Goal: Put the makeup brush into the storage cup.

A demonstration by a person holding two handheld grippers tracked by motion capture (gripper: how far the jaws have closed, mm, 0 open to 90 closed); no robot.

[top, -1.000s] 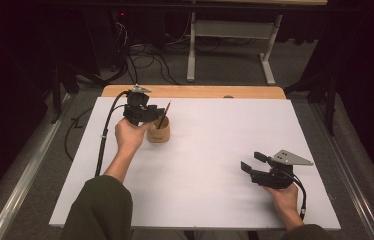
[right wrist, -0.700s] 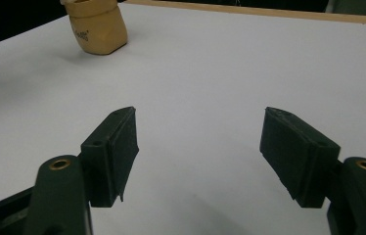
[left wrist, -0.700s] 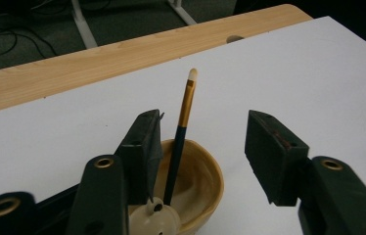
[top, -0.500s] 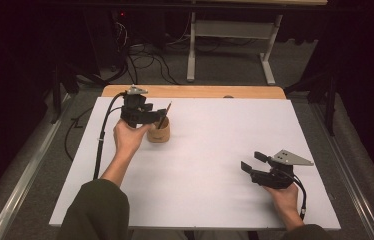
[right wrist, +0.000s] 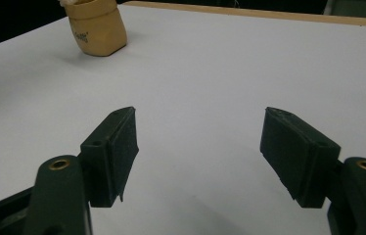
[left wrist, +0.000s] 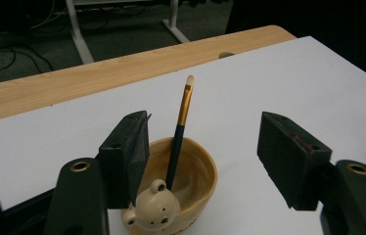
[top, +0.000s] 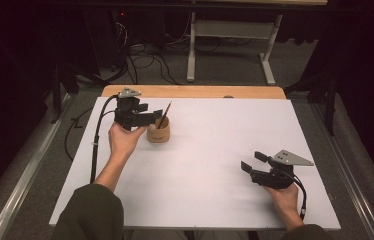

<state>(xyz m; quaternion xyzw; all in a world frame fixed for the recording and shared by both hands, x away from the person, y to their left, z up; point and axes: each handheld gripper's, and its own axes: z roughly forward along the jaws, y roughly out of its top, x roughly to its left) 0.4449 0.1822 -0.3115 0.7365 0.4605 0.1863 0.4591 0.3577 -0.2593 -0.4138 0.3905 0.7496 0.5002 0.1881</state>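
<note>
A small tan cup (top: 158,132) with a bear face (left wrist: 157,207) stands at the back left of the white board (top: 210,150). A thin brush (left wrist: 180,133) with a dark handle and gold ferrule leans upright inside the cup. My left gripper (top: 151,114) hovers just left of the cup and above it, open. In the left gripper view its jaws (left wrist: 205,156) straddle the cup and brush without touching the brush. My right gripper (top: 253,161) rests low near the front right of the board, open and empty (right wrist: 200,147), pointing toward the far-off cup (right wrist: 95,24).
The white board covers a wooden table whose bare strip (top: 195,91) shows along the far edge. Beyond it are a dark floor, cables (top: 145,60) and a grey desk frame (top: 230,40). A black cable (top: 96,145) trails from the left gripper.
The left gripper has edged very slightly leftward beside the cup. The right gripper and the cup with its brush have stayed where they were.
</note>
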